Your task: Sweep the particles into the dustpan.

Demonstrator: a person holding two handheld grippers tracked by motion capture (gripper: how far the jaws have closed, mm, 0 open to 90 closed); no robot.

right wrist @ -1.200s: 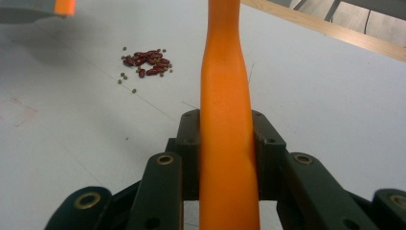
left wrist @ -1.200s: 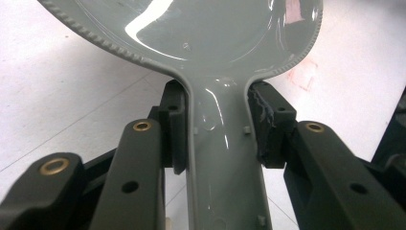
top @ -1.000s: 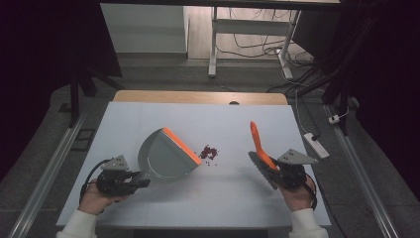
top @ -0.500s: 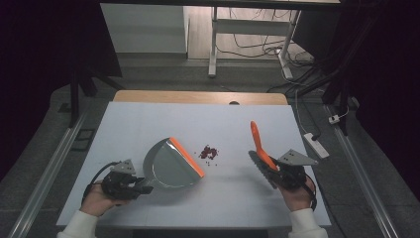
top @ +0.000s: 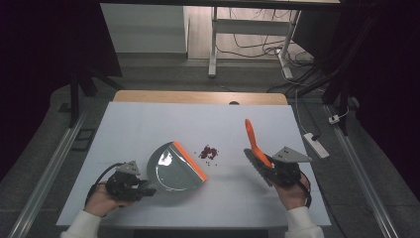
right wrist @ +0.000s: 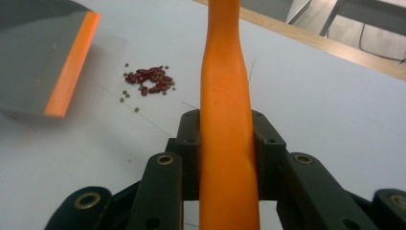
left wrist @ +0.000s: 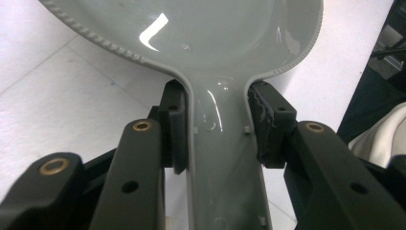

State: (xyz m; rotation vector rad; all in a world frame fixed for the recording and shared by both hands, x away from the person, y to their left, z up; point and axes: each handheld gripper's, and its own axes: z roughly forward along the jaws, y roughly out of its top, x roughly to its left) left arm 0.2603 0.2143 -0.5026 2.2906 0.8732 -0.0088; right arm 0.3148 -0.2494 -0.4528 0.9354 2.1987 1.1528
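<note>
Dustpan (top: 173, 168) mouth toward beans (top: 209, 152); brush (top: 253, 144) handle upward-tilted.

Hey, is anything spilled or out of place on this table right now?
Yes: a small heap of dark red beans, with a few stray greenish grains around it, lies loose on the white table, between the grey dustpan and the orange brush.

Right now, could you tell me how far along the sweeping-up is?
Done: both tools are gripped. The left claw is shut on the dustpan handle, the right claw on the brush. In hand: the dustpan's orange lip faces the beans, a little short of them. Left: the beans lie unswept on the table; the brush sits off to their right, apart from them.
</note>
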